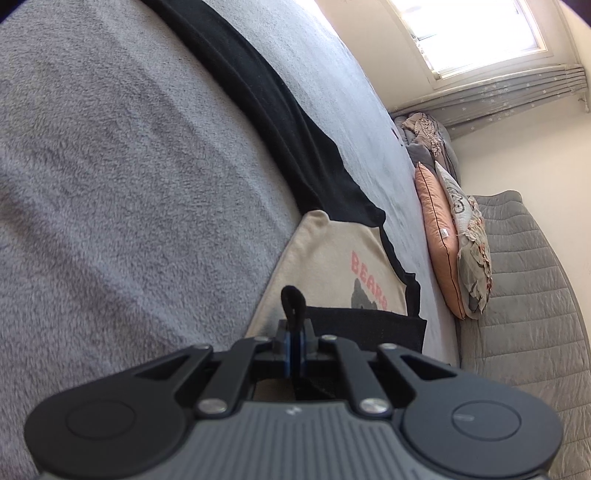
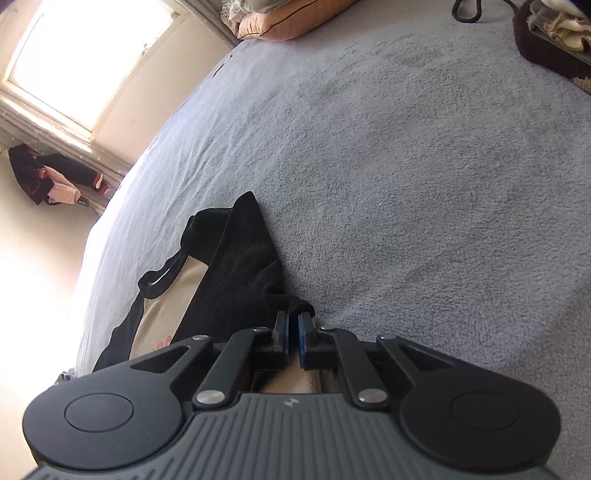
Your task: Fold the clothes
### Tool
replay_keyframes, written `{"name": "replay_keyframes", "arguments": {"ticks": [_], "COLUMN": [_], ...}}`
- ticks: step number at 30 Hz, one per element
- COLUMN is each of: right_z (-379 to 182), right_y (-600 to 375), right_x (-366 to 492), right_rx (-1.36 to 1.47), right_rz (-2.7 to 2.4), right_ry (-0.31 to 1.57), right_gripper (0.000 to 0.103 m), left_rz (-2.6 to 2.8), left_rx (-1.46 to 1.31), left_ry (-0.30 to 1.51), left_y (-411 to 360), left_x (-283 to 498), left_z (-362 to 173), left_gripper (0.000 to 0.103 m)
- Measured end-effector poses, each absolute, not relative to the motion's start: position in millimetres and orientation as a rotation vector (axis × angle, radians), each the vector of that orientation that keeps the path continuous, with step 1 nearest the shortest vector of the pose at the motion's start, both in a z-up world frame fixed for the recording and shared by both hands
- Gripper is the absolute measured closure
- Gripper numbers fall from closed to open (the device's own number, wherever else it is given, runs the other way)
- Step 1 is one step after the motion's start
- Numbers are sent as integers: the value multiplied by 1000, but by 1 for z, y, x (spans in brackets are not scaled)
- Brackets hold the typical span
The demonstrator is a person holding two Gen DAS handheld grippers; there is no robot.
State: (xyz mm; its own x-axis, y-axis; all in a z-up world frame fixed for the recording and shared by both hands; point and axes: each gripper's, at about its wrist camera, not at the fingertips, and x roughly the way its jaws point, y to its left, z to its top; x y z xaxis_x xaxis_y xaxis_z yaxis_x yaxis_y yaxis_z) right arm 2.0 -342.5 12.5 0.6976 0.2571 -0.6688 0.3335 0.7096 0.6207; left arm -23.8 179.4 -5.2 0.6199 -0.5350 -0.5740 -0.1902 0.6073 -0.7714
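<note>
Grey fleece bedding [image 1: 129, 166] fills both views, with a bright window [image 1: 476, 33] beyond and pillows [image 1: 439, 236] at the bed's far edge. On it lies a black-and-cream shirt [image 1: 332, 258] with pink lettering. Left gripper [image 1: 295, 332] is clenched on a loop of the shirt's black fabric. Right gripper [image 2: 293, 332] has its jaws nearly together, pinching a black edge of the shirt [image 2: 236, 266].
</note>
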Motion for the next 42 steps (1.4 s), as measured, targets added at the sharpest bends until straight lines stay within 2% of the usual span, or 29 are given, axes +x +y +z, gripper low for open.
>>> {"name": "replay_keyframes", "arguments": {"ticks": [4, 10, 11, 13, 16, 22, 24, 26, 31, 37, 38, 39, 42], "right_z": [23, 48, 49, 52, 58, 57, 54, 49, 33, 29, 29, 31, 45], "right_y": [-339, -318, -311, -289, -246, -161, -119, -79, -19, 5, 8, 8, 5], "right_x": [1, -1, 1, 3, 3, -5, -19, -35, -64, -74, -74, -74, -82], "right_rx": [726, 460, 447, 383, 240, 149, 51, -63, -329, -482, -503, -502, -469], "right_rz": [-90, -145, -102, 1, 166, 467, 605, 718, 798, 806, 801, 810, 852], "right_ry": [806, 762, 763, 781, 797, 826, 822, 807, 710, 604, 594, 598, 589], "right_gripper": [93, 91, 89, 78, 71, 70, 70, 70, 70, 72, 77, 95, 94], "left_rz": [-221, -210, -205, -165, -110, -206, -269, -315, -347, -309, -308, -307, -305], "left_rx": [-906, -816, -820, -817, -778, -733, -719, -705, -658, -689, -690, -691, -704], "left_ry": [910, 929, 933, 914, 839, 830, 841, 844, 880, 910, 908, 906, 894], "left_y": [180, 180, 183, 195, 213, 196, 186, 178, 166, 169, 169, 170, 173], "left_x": [-26, -27, -26, -27, -27, -24, -23, -22, -18, -15, -15, -15, -17], "left_z": [-6, 0, 1, 8, 25, 29, 26, 25, 18, 10, 11, 12, 15], "left_gripper": [98, 98, 98, 97, 97, 97, 96, 91, 90, 90, 90, 90, 90]}}
